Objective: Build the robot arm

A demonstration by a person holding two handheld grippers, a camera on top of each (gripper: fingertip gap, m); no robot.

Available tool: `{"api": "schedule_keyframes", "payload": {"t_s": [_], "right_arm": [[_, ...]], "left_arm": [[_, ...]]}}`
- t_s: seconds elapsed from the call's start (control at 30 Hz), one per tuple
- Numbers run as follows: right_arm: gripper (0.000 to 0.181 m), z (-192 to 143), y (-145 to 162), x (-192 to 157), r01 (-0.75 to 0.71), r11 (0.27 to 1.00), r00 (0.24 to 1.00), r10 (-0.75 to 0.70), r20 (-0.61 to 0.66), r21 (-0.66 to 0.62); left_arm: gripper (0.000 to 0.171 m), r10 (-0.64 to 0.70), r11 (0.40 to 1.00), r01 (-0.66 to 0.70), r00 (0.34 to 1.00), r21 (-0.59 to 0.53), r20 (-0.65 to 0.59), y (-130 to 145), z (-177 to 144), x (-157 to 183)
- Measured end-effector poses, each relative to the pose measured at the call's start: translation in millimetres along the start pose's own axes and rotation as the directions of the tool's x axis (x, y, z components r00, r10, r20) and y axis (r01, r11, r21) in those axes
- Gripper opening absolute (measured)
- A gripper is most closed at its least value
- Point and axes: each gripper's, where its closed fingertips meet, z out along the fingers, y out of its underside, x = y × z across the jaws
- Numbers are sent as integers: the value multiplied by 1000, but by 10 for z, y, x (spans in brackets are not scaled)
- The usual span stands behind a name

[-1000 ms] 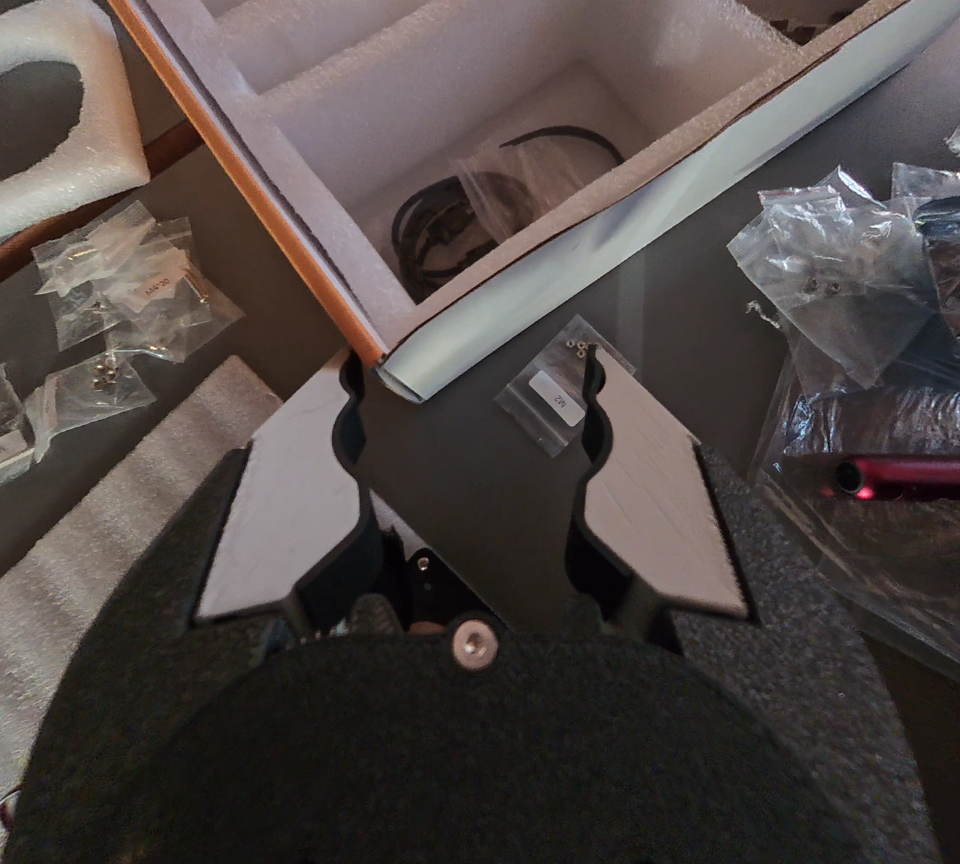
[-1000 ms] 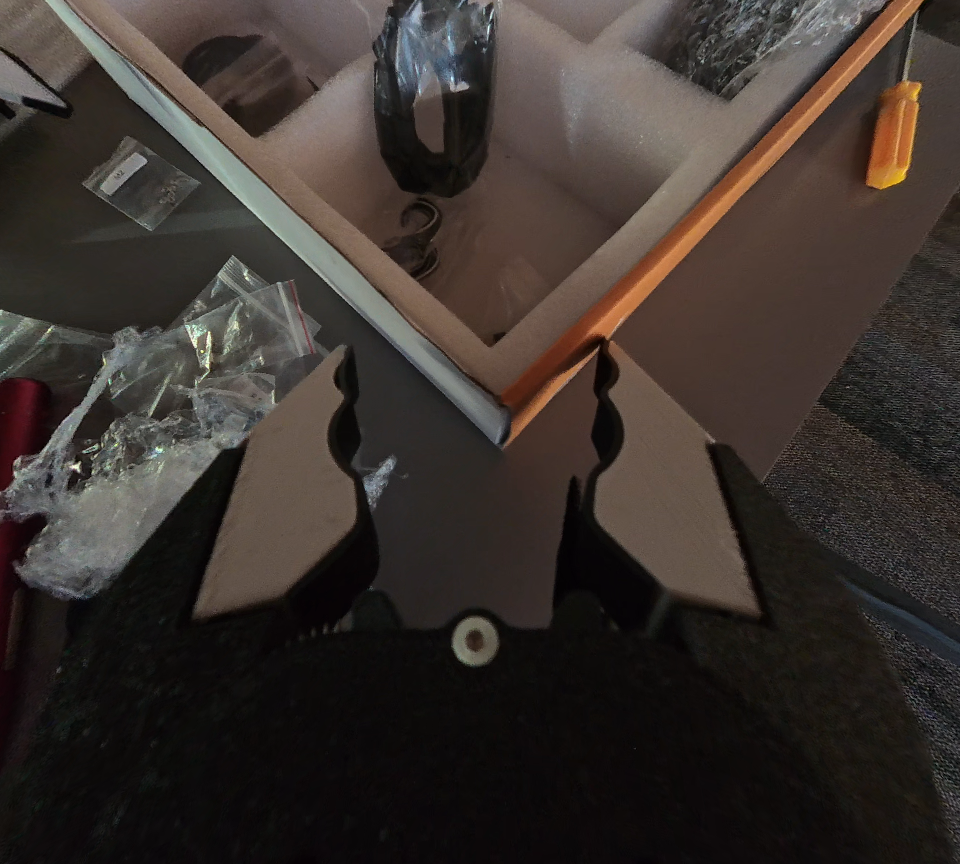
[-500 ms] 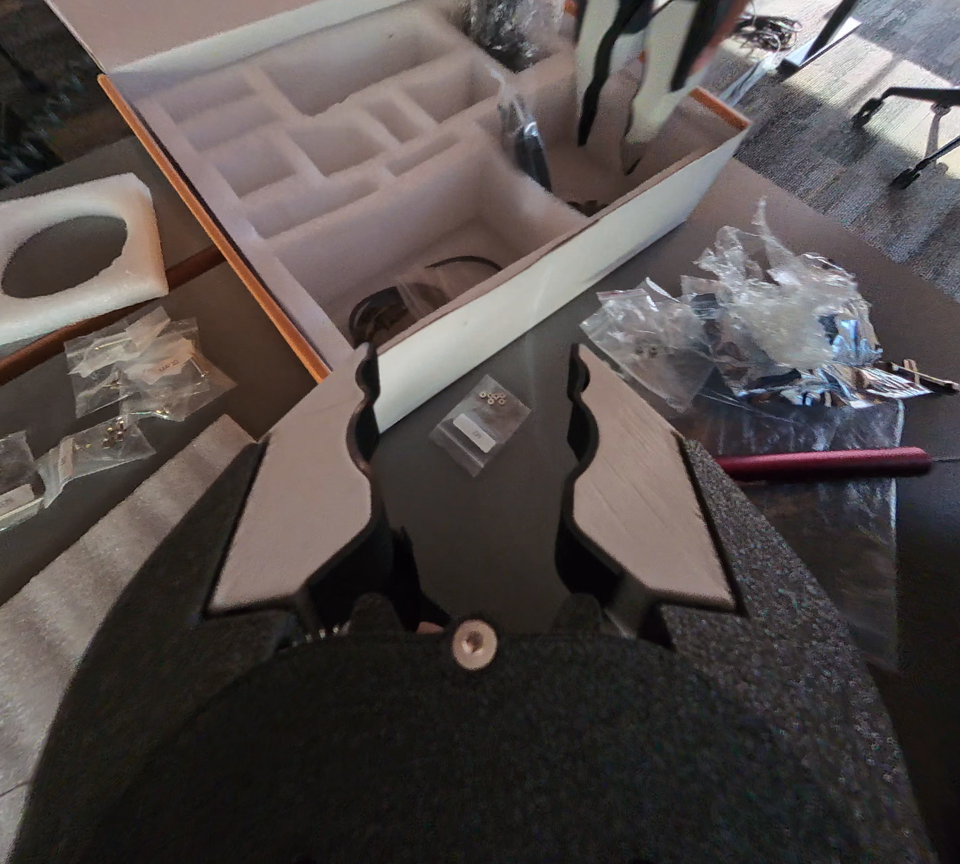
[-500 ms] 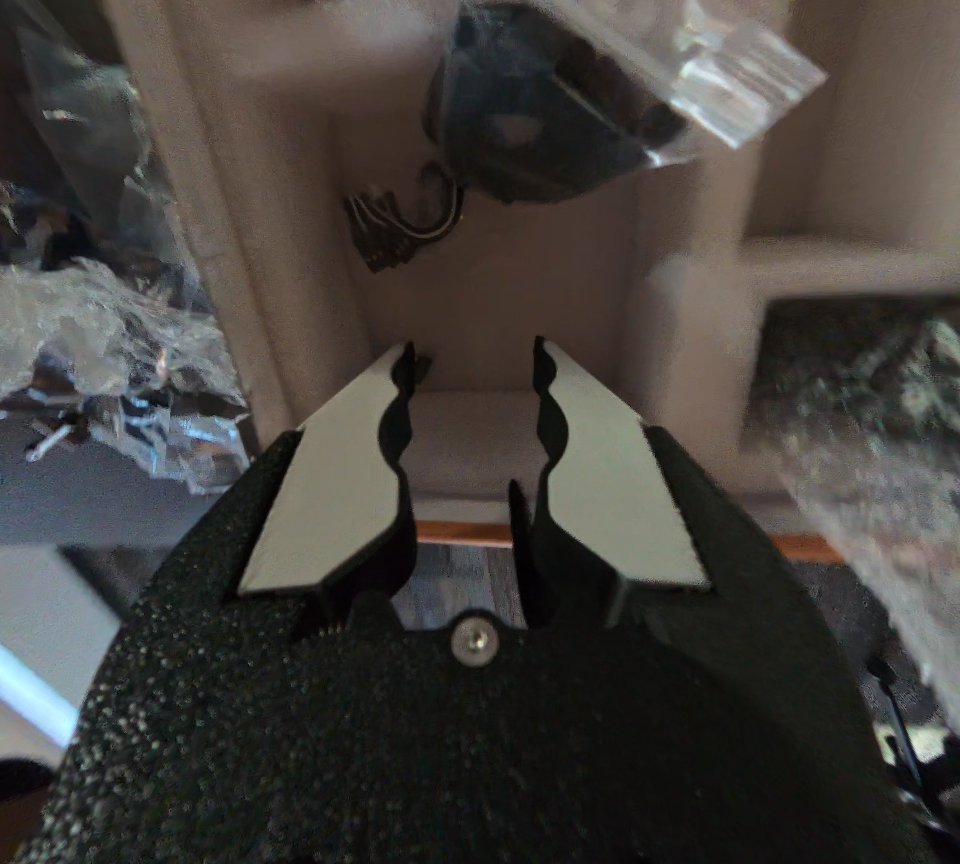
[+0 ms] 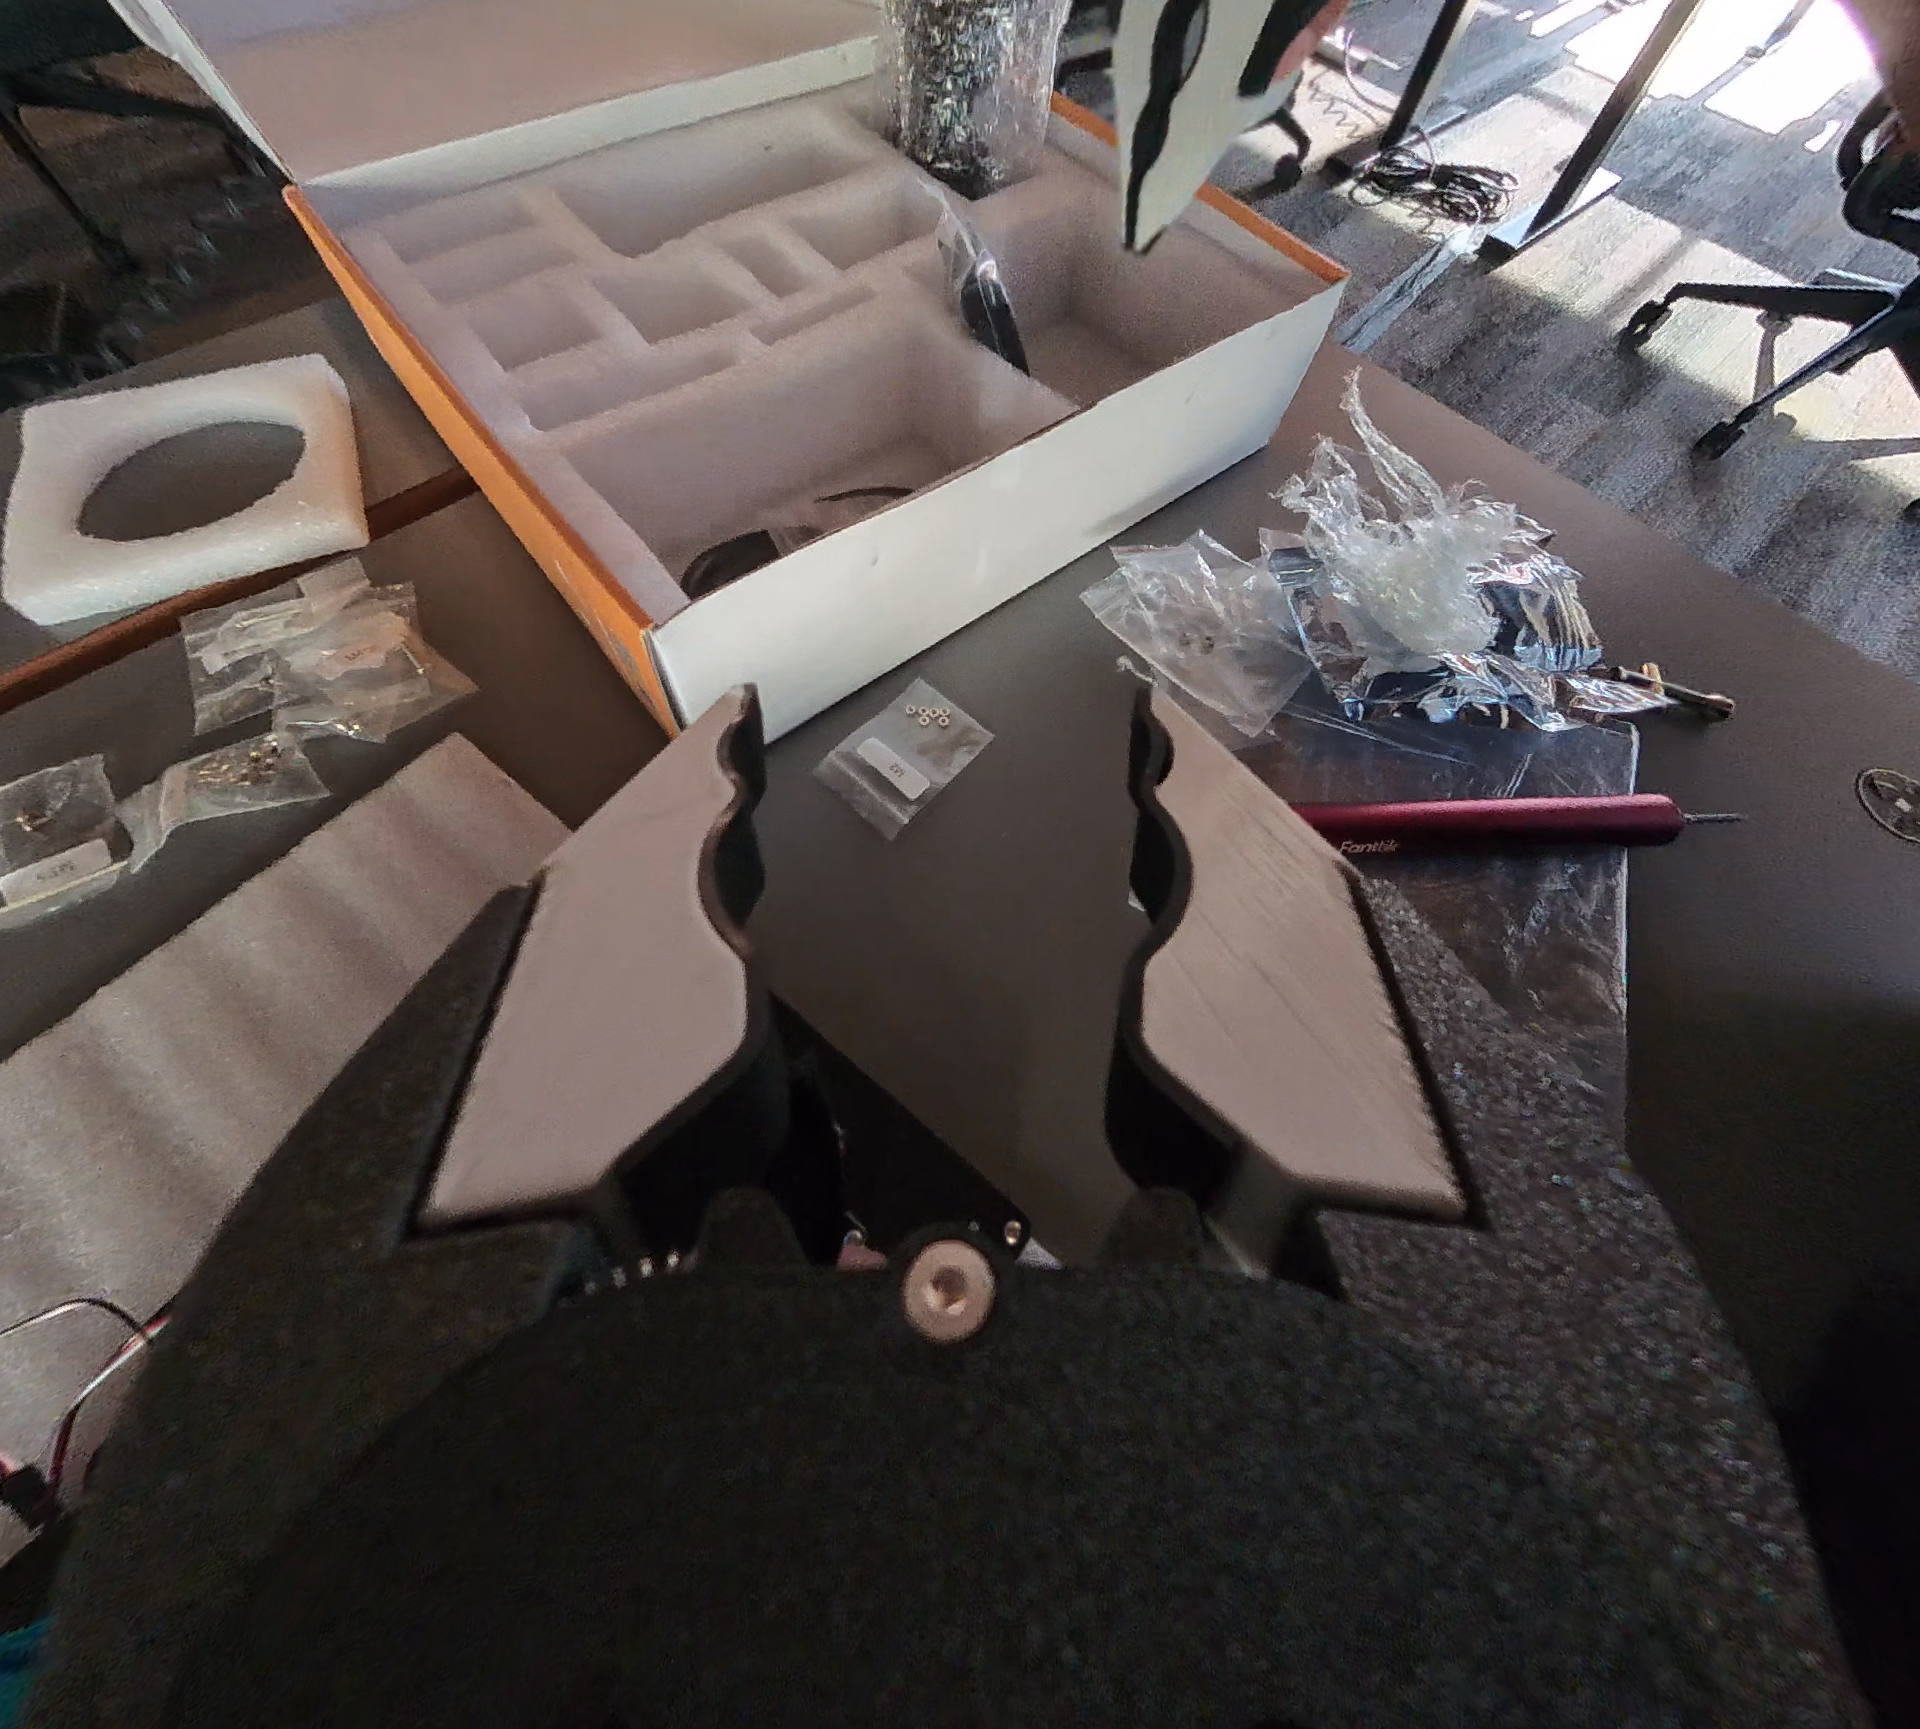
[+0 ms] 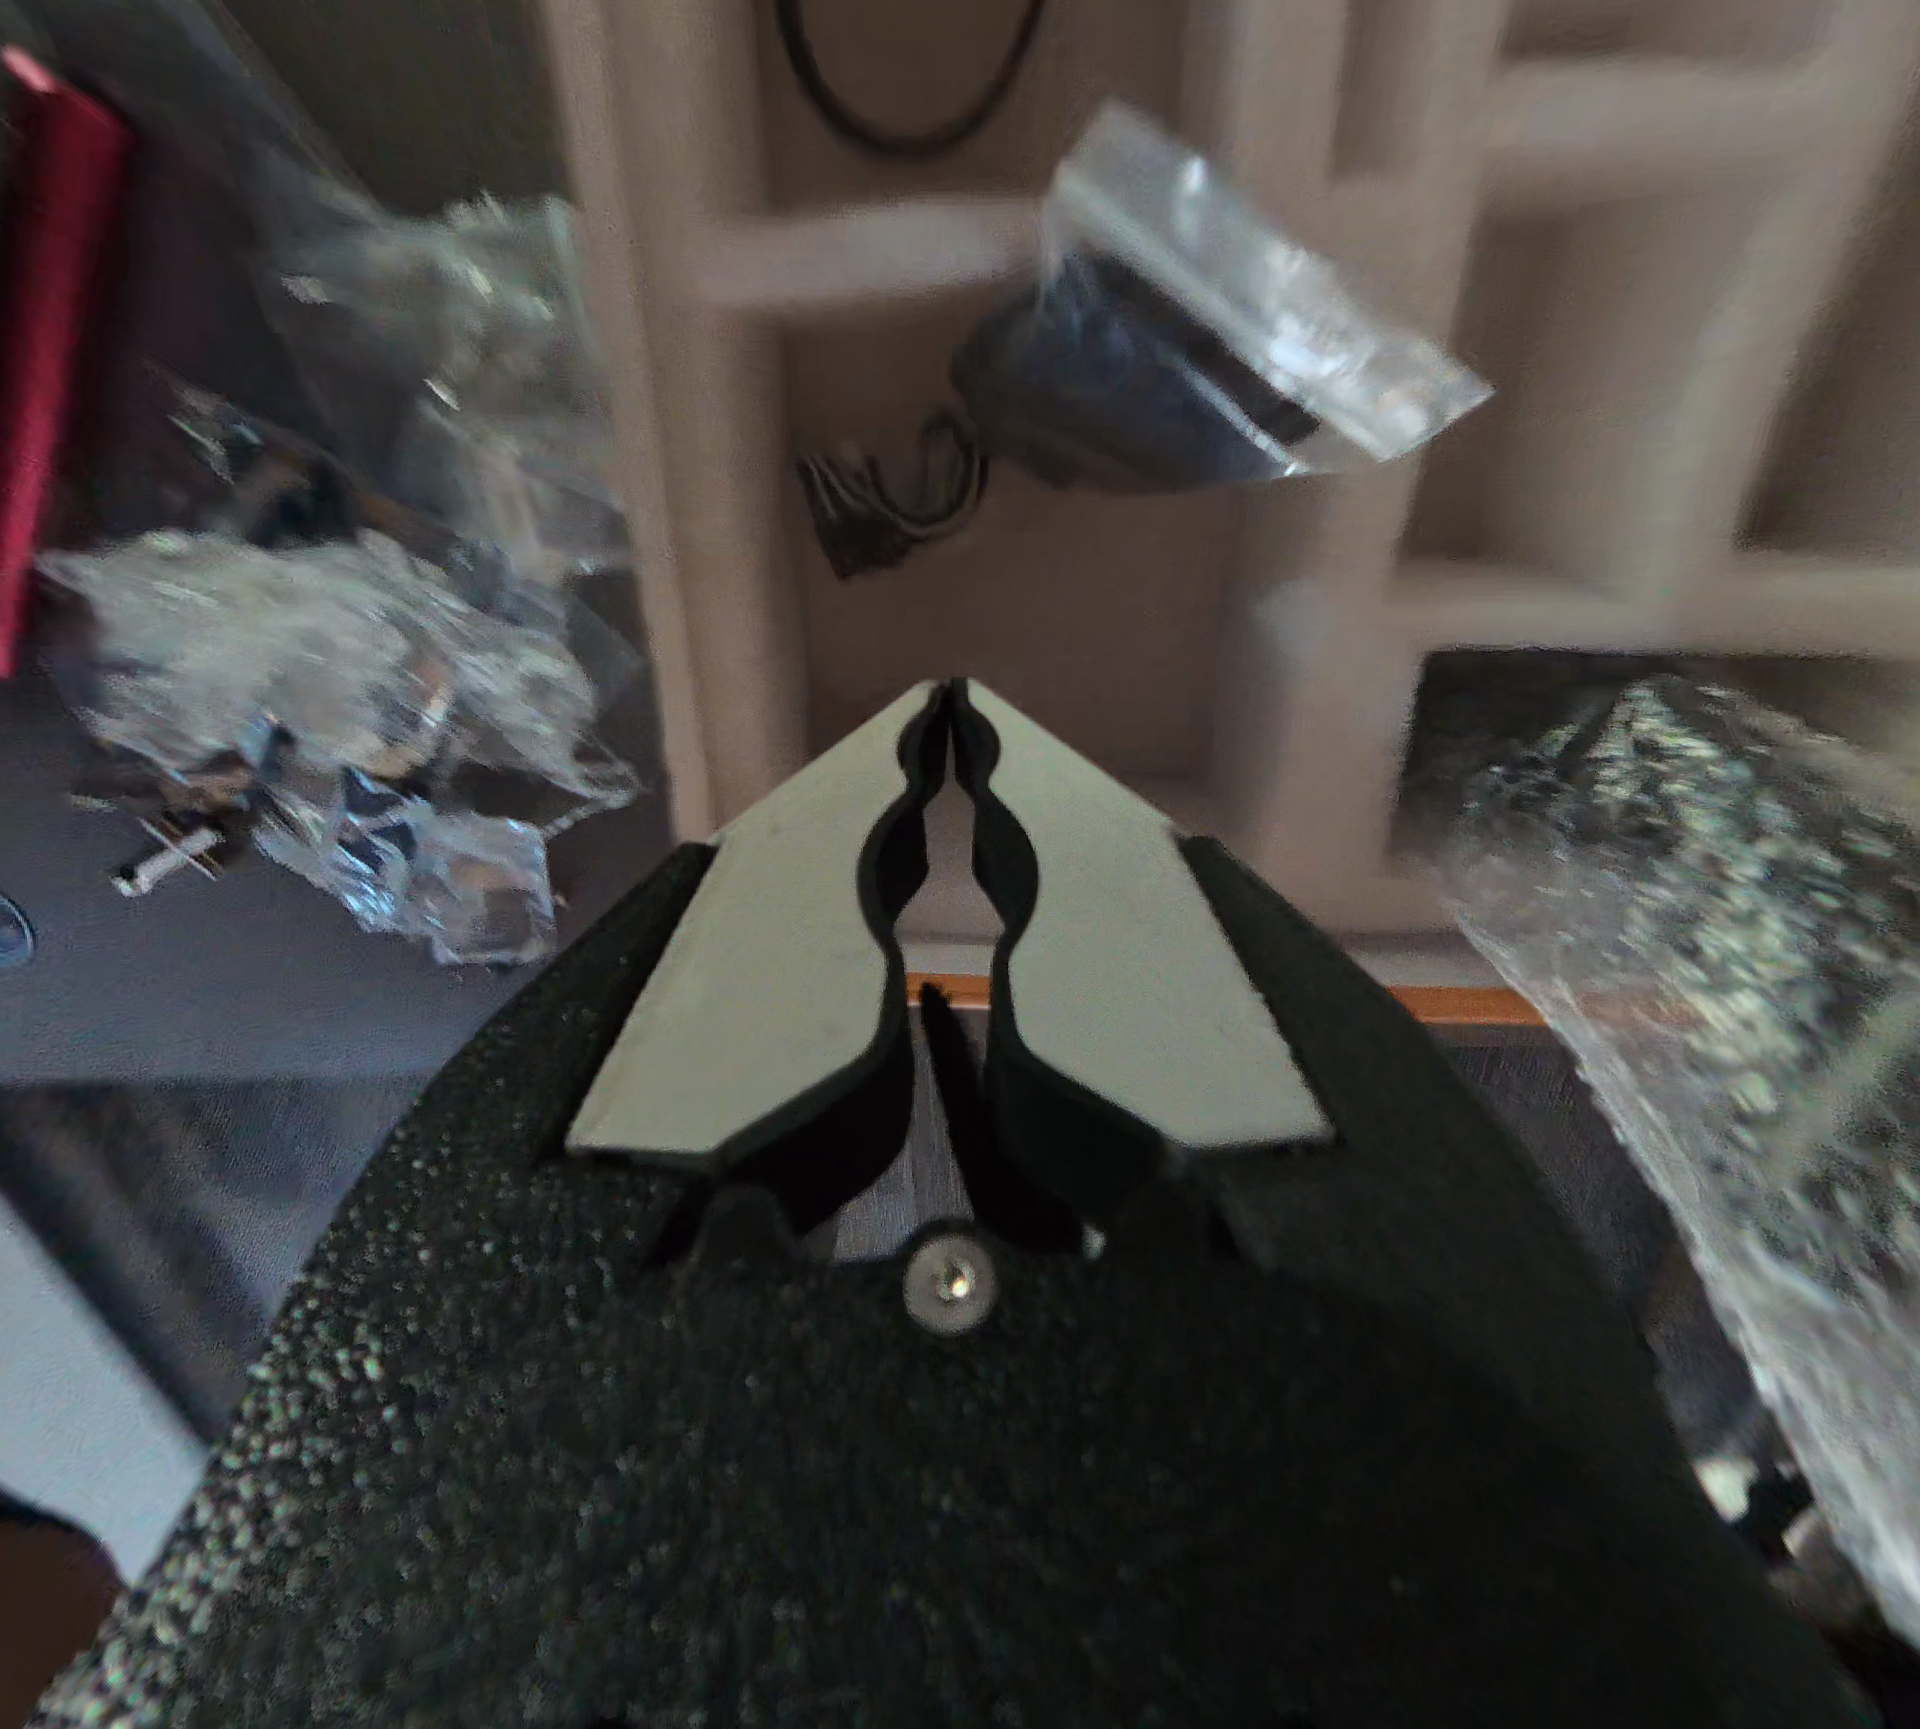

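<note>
Left gripper (image 5: 940, 713): fingers spread, empty, above small bag (image 5: 902, 767) on worktop (image 5: 935, 941). Right gripper (image 6: 953, 692): fingers clenched, empty, over foam box (image 6: 1299, 121).

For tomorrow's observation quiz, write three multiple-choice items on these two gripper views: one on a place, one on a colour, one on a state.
1. Where does the small bag of nuts lie?
A. In the box
B. On the table before the box
C. On the foam ring

2. What colour is the screwdriver handle?
A. Dark red
B. Green
C. Yellow

3. How do the two grippers stand?
A. Both open
B. Left shut, right open
C. Left open, right shut

Answers:
B, the bag rests on the dark table just short of the box wall.
A, its handle is dark red.
C, the left gripper has its jaws wide apart; the right gripper has its tips together, empty.
</note>
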Motion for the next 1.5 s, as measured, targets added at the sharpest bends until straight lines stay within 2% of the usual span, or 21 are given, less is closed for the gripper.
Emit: {"api": "schedule_keyframes", "payload": {"t_s": [0.07,0.13,0.2,0.23,0.33,0.43,0.53,0.57,0.73,0.8,0.87,0.97,1.03,1.1,1.13,1.2,1.23,1.27,1.37,1.47,1.5], "right_arm": [[0,-147,-123,21,19,998,994,-12,-104,63],[4,-10,-105,-43,77,997,995,-76,-71,13],[36,235,82,74,91,987,994,-99,-52,-129],[42,334,182,121,65,979,997,-71,-25,-192],[37,519,236,45,27,967,996,-4,91,-252],[36,656,389,103,69,933,997,-59,39,-354],[24,735,428,70,89,927,996,-80,41,-363],[0,709,390,16,104,937,994,-87,66,-333],[0,342,229,13,53,976,993,-74,-91,-213],[0,60,-69,-141,73,996,982,-81,-168,-57],[0,-254,-485,-460,148,979,967,-114,-228,140],[0,-657,-1129,-1136,318,855,934,-207,-291,409],[0,-800,-1481,-1632,400,747,915,-289,-282,531],[0,-844,-1764,-2054,464,648,884,-383,-268,603],[0,-837,-1872,-2229,484,613,868,-428,-252,624],[0,-822,-2029,-2492,518,555,833,-502,-234,651],[0,-819,-2092,-2582,533,528,817,-525,-239,662],[0,-804,-2136,-2640,551,513,803,-540,-252,658],[0,-798,-2214,-2727,619,476,764,-551,-336,625],[0,-824,-2217,-2839,659,439,731,-566,-381,611],[0,-804,-2210,-2827,674,447,723,-563,-400,588]], "left_arm": [[70,2,1000,-2,1000,1,-7,17,17,40],[70,-5,1000,5,999,10,-33,13,13,133],[70,-2,1000,4,999,23,-49,-3,-53,248],[70,6,999,-5,999,33,-40,-8,-115,287],[70,19,998,-20,1000,52,13,43,-346,342],[69,-24,998,20,997,55,67,160,-547,297],[69,-63,996,58,994,65,84,228,-669,279],[69,-62,996,56,994,66,92,239,-699,277],[69,-35,998,28,992,55,119,311,-777,254],[69,-48,997,42,994,64,93,326,-761,264],[69,-52,995,50,999,91,14,302,-719,332],[73,-2,983,42,977,182,-213,176,-708,538],[78,12,974,80,916,212,-402,78,-753,688],[86,-55,967,190,807,170,-588,-29,-797,790],[86,-99,955,262,720,137,-686,-95,-840,842],[85,-182,914,404,460,23,-869,-190,-993,918],[82,-230,887,460,348,-48,-909,-214,-1023,907],[80,-269,866,491,301,-93,-915,-205,-987,890],[76,-301,867,485,323,-116,-897,-59,-878,968],[62,-328,830,539,261,-145,-908,-54,-907,1018],[49,-326,827,542,245,-150,-913,-41,-920,1044]]}}
